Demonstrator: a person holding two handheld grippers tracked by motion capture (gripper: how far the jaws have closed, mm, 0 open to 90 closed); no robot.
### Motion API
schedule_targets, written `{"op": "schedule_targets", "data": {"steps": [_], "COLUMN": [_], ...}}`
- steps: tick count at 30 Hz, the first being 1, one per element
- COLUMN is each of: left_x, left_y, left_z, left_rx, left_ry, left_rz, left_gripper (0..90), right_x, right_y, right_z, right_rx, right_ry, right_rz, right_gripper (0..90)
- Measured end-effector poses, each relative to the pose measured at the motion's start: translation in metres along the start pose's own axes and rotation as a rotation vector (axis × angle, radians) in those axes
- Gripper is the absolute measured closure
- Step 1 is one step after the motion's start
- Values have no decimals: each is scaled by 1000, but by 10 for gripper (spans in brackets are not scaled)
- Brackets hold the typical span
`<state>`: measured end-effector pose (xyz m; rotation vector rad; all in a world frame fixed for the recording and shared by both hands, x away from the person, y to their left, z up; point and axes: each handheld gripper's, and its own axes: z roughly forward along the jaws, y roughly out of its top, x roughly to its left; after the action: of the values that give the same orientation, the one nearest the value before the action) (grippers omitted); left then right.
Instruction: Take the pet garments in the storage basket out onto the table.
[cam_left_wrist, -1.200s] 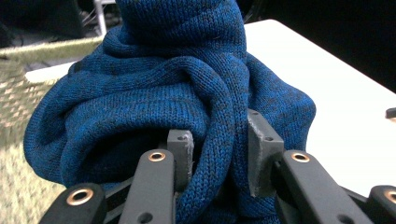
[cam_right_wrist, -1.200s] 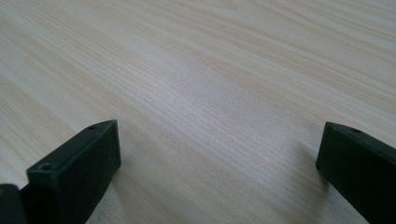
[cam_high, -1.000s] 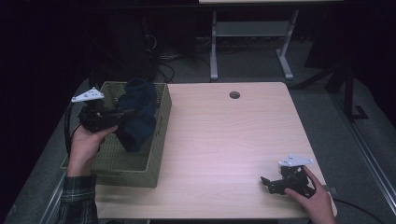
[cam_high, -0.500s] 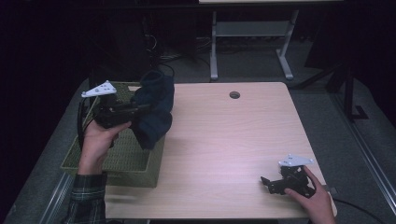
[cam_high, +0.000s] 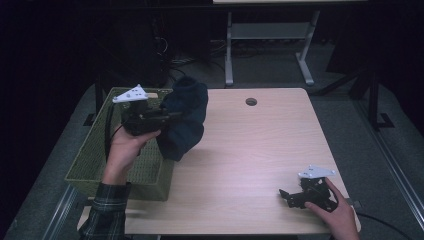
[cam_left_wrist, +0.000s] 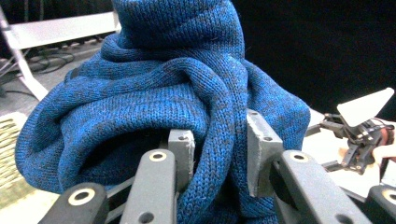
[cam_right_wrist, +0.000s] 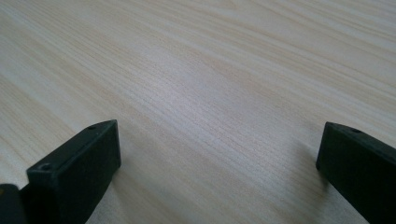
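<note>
- A pale wooden tabletop (cam_high: 250, 150) has wide bare room across its middle and right side.
- A green mesh basket (cam_high: 95, 160) sits at the tabletop's left edge.
- A bunched blue knitted garment (cam_high: 182, 120) hangs above the basket's right rim.
- The left gripper (cam_left_wrist: 219, 144) has its jaws clamped on a fold of it.
- The right gripper (cam_high: 287, 196) rests near the front right corner, jaws wide apart, holding nothing.

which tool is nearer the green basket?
Left. The left tool holds the blue knit at the green basket's right rim; the right tool rests across the table.
</note>
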<state>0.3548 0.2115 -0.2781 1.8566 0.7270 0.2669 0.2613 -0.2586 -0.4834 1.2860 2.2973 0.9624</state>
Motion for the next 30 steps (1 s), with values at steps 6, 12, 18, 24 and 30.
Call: {"op": "schedule_targets", "data": {"steps": [6, 12, 18, 24, 30], "left_x": [-9, -16, -25, -33, -41], "left_y": [0, -2, -2, -4, -8], "left_z": [17, 34, 52, 73, 95], "left_rx": [7, 21, 27, 40, 55], "left_ry": [-20, -40, -70, -104, -111], "left_rz": [8, 12, 14, 9, 13], "left_gripper": [679, 679, 680, 680, 681], "right_x": [0, 0, 0, 0, 0], "right_y": [0, 0, 0, 0, 0], "right_z": [0, 0, 0, 0, 0], "right_rx": [0, -1, -2, -1, -1], "right_ry": [0, -1, -1, -1, -1], "right_rz": [0, -3, -2, -3, -3], "right_gripper": [0, 0, 0, 0, 0]}}
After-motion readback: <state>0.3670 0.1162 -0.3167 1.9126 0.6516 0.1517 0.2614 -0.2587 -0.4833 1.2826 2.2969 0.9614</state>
